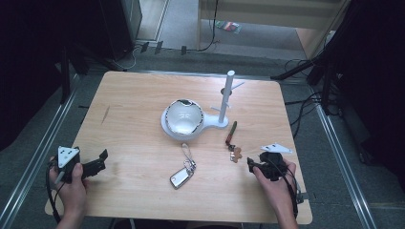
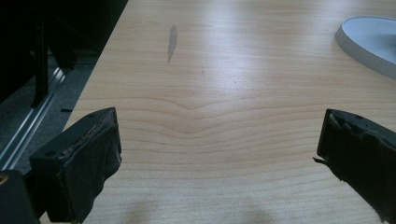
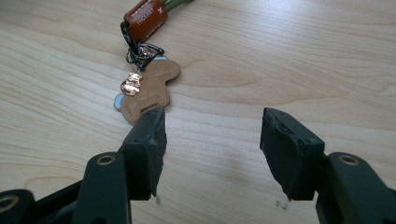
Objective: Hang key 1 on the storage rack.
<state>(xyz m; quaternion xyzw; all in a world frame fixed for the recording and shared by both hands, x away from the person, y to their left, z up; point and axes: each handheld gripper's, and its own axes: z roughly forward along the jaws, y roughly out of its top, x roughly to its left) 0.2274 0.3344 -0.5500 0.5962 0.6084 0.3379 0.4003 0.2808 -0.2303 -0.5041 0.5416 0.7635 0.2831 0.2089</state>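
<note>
A brown leather charm [image 3: 149, 91] on a key ring lies flat on the wooden table, joined to a reddish-brown strap tag [image 3: 145, 16]. In the high view the charm [image 1: 235, 153] sits just left of my right gripper [image 1: 253, 163]. The right gripper [image 3: 212, 135] is open, with bare wood between its jaws and its left jaw tip close to the charm's lower edge. My left gripper [image 1: 101, 161] rests near the table's front left corner. The left gripper [image 2: 219, 144] stands wide open over bare wood, holding nothing.
A silver car key [image 1: 181, 177] on a ring and cord lies at the front middle. Behind it a glossy bowl [image 1: 182, 117] sits on the white base [image 2: 369, 39] of a peg stand [image 1: 228, 95]. Cables and a metal rail run along the floor around the table.
</note>
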